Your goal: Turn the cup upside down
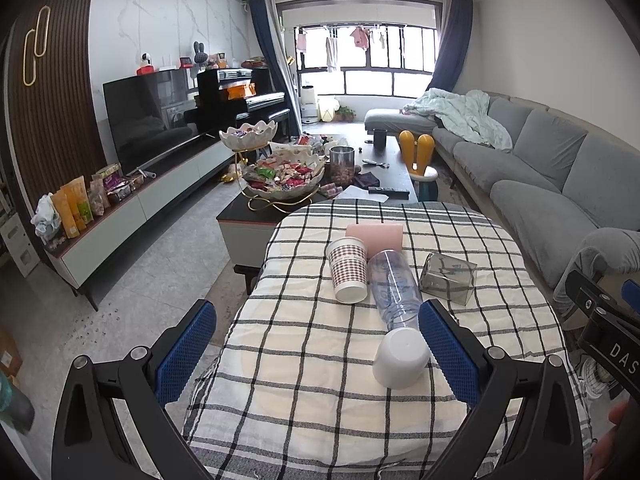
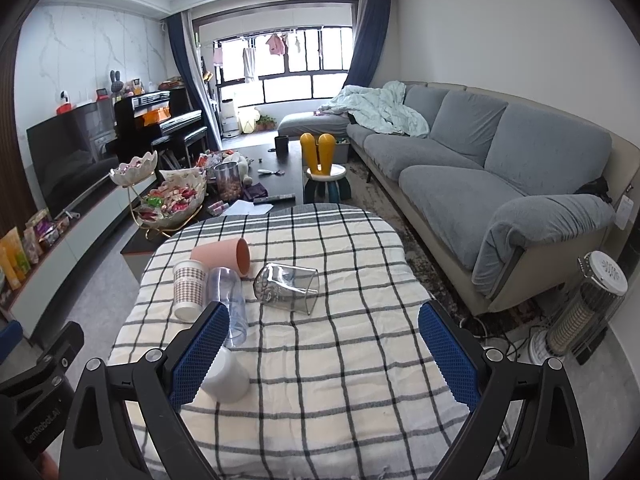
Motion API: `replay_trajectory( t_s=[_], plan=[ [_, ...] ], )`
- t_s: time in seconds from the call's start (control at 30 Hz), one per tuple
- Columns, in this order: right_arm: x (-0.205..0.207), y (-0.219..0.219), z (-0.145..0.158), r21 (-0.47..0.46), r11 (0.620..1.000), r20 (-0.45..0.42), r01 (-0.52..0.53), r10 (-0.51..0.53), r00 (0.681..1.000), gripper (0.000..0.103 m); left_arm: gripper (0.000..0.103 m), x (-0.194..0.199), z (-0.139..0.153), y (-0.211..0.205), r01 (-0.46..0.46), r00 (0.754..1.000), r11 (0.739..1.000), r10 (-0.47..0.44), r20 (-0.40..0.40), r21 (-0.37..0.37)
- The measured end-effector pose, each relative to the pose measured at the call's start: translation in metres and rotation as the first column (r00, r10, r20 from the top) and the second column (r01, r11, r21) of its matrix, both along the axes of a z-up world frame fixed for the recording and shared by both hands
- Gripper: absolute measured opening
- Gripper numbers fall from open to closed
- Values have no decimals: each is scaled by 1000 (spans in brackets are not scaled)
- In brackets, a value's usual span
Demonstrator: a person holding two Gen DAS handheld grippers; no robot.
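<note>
Several cups sit on a checked tablecloth (image 1: 320, 360). A white cup (image 1: 401, 357) stands upside down near the front; it also shows in the right wrist view (image 2: 226, 374). A clear bluish tumbler (image 1: 394, 290), a checked paper cup (image 1: 347, 270), a pink cup (image 1: 374, 237) and a smoky square glass (image 1: 448, 278) lie on their sides. My left gripper (image 1: 316, 356) is open and empty, its right finger beside the white cup. My right gripper (image 2: 324, 356) is open and empty above the cloth, with the smoky glass (image 2: 288, 288) ahead of it.
A dark coffee table (image 1: 392, 160) with snack bowls (image 1: 284, 180) and a jar stands beyond the table. A grey sofa (image 2: 500, 184) runs along the right, a TV cabinet (image 1: 140, 208) along the left. A heater (image 2: 580, 312) stands at right on the floor.
</note>
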State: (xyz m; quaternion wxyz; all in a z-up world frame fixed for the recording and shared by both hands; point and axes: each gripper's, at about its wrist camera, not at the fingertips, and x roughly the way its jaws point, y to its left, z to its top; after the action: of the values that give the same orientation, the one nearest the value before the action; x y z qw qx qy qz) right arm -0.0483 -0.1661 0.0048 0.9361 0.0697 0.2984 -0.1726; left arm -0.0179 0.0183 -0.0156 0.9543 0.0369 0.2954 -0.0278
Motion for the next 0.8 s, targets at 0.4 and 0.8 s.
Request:
replay_trajectory(
  t_s=[0.4,0.8],
  plan=[
    [0,0,0,0,1000,1,-2,2,1000,96,103,1,0,0,0,1000,1000,0,-3,-1],
    [0,1,0,0,1000,1,-1,1,1000,96,103,3,-3,2,11,1000,1000,-11,-25,-14]
  ],
)
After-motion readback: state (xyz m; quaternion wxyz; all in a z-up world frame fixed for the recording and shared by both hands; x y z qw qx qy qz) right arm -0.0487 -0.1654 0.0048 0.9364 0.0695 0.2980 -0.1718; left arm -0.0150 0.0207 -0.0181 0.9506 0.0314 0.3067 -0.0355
